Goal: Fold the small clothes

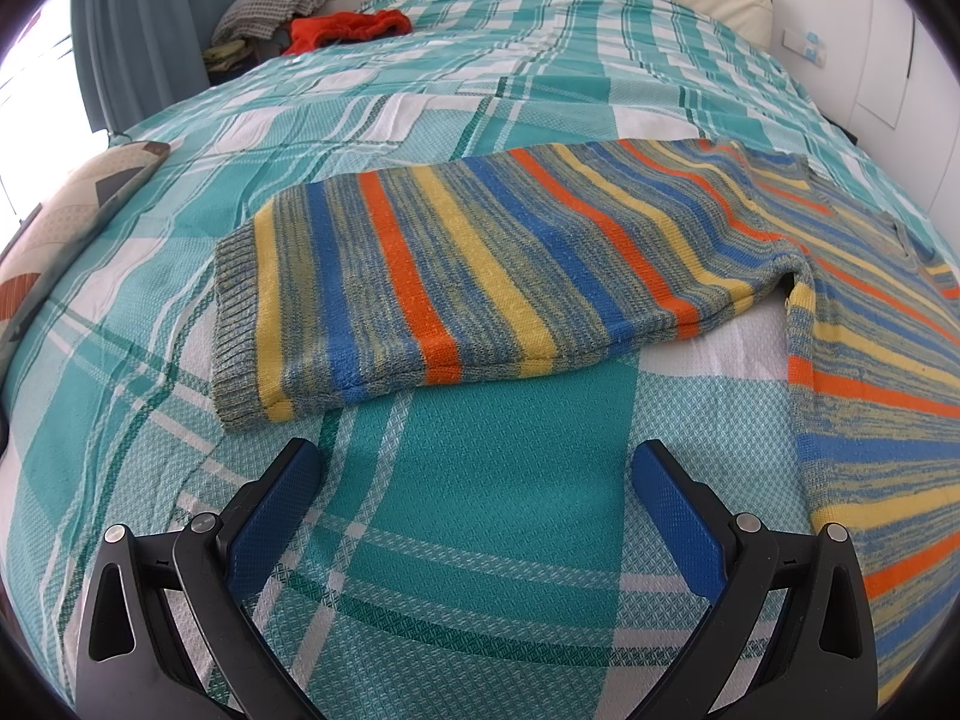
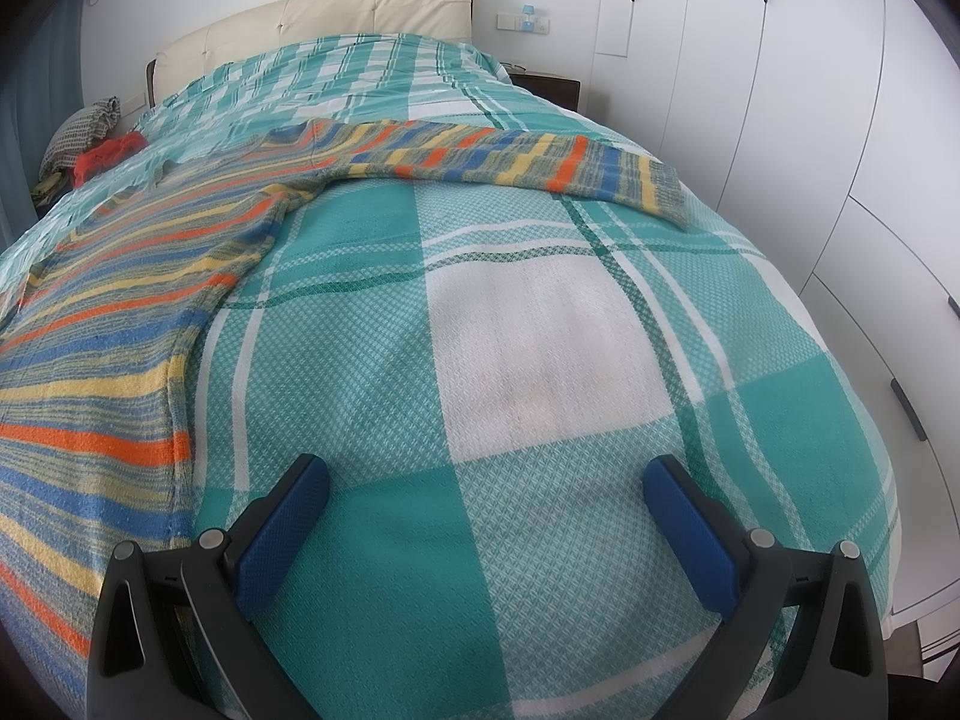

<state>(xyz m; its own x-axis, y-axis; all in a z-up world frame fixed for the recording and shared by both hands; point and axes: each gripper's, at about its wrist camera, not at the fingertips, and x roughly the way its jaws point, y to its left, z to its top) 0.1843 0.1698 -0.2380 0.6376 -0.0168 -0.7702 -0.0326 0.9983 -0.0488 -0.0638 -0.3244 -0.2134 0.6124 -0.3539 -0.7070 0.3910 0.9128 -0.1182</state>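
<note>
Bedspread: a teal, white and green plaid cover lay across the whole bed.
Headboard: cream and padded, it stood at the far end.
Far corner: a red garment lay beside a grey checked bundle.
Left edge: a patterned cushion rested there.
Right side: white wardrobe doors lined the wall.
Window: blue curtains hung.

Blue-orange-yellow striped sweater on teal-white plaid bedspread.
</note>
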